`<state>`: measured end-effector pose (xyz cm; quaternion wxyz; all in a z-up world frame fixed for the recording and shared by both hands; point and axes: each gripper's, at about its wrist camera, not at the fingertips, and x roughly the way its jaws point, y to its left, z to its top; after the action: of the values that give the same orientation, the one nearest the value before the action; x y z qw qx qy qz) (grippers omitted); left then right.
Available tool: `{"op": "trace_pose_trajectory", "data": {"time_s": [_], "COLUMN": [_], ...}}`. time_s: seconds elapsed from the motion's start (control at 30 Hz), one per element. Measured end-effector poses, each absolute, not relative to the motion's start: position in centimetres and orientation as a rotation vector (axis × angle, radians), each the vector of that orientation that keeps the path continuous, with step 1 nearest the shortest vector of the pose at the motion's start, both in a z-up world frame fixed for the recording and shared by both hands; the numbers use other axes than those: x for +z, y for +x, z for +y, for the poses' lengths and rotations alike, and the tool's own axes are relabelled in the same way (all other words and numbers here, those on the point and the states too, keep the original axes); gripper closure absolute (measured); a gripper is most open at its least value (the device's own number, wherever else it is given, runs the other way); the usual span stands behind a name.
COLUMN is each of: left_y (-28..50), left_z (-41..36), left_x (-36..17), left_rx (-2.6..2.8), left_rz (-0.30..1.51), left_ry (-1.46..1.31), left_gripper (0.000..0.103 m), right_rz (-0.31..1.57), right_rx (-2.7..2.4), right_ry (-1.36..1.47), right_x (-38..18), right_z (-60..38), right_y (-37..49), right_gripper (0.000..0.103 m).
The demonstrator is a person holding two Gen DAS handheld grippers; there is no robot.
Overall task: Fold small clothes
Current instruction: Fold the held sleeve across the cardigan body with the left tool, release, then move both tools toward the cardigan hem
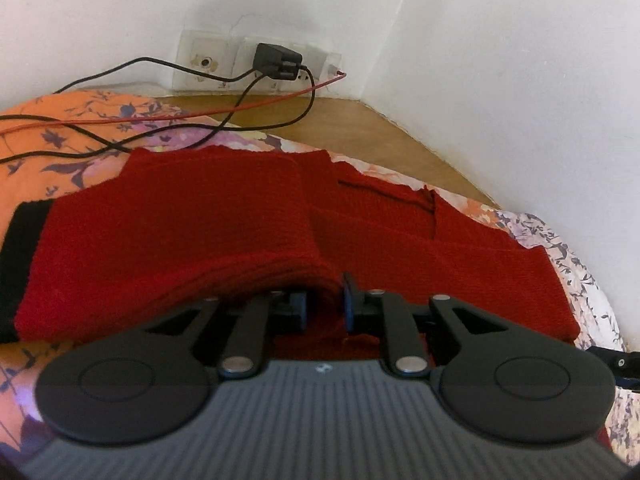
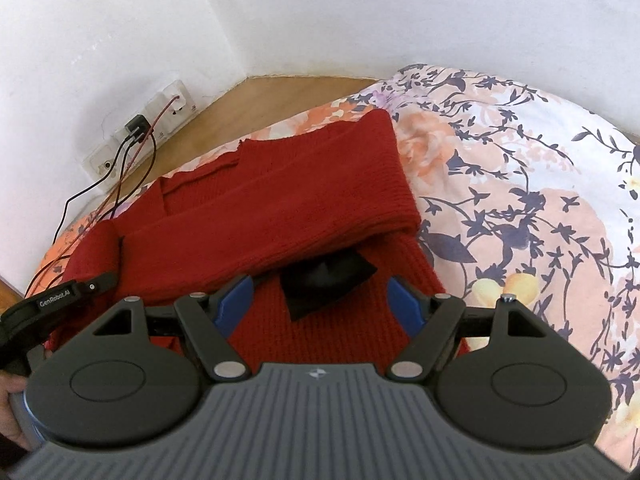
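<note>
A red knitted sweater (image 1: 180,232) lies spread on the floral bedsheet (image 1: 80,136), with a sleeve folded across its body. My left gripper (image 1: 325,304) is shut on a raised fold of the red knit at the near edge, with fabric bunched between its fingers. One black cuff (image 1: 20,260) shows at the far left. In the right wrist view the sweater (image 2: 280,200) lies ahead, and a black cuff (image 2: 328,280) rests on it. My right gripper (image 2: 320,302) hovers open just above that cuff, its blue pads (image 2: 234,300) wide apart. The left gripper (image 2: 96,284) appears at the sweater's left side.
Black and red cables (image 1: 168,128) trail over the bed from a black charger (image 1: 276,60) plugged into wall sockets. A wooden bed frame (image 1: 360,128) runs along white walls meeting in a corner. Floral sheet (image 2: 520,200) stretches right of the sweater. A hand (image 2: 10,408) shows at lower left.
</note>
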<state>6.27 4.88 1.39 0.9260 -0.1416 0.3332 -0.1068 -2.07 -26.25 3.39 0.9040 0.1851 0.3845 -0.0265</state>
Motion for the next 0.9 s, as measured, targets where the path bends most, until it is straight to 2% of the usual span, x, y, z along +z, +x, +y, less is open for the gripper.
{"op": "trace_pose_trajectory", "data": {"time_s": [0.27,0.9], "left_y": [5.4,0.5], "left_z": [4.5,10.2], "left_x": [2.5,5.6], "left_rx": [-0.239,-0.198], "left_rz": [0.717,0.815], "left_ry": [-0.274,-0.227], "left_gripper": [0.065,0.064], "right_rz": [0.792,0.773], "right_rx": [-0.029,0.112], "right_ry": [0.375,0.351], "right_x": [3.4,4.8], "right_z": [-25.8,-19.4], "right_y": [-1.9,-2.4], "right_gripper": [0.023,0.023]}}
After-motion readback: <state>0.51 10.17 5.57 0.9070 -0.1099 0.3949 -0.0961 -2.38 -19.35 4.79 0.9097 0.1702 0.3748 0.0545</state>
